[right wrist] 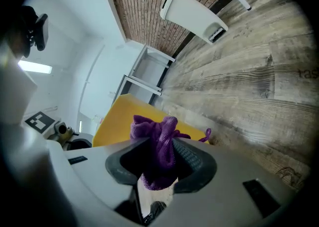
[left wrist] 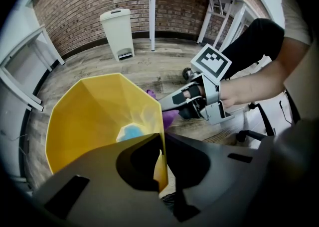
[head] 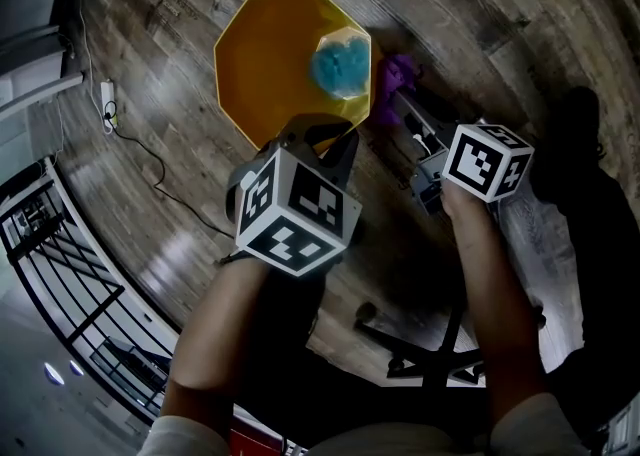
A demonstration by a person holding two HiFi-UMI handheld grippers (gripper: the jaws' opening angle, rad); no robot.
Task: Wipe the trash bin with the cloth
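Note:
A yellow eight-sided trash bin (head: 270,54) stands on the wood floor, with a blue crumpled thing (head: 340,64) at its bottom. My left gripper (head: 318,134) points steeply down, and in the left gripper view it (left wrist: 160,164) is shut on the bin's near rim (left wrist: 158,121). My right gripper (head: 400,104) is shut on a bunched purple cloth (head: 395,74), which lies against the outside of the bin's right wall. In the right gripper view the cloth (right wrist: 158,146) is pinched between the jaws of that gripper (right wrist: 158,164), with the bin's yellow wall (right wrist: 117,116) just behind it.
A white pedal bin (left wrist: 117,29) stands against the brick wall, beside white table legs (left wrist: 152,12). A power strip with its cable (head: 108,104) lies on the floor to the left. A black railing (head: 60,274) runs along the left, and a chair base (head: 430,354) sits below my right arm.

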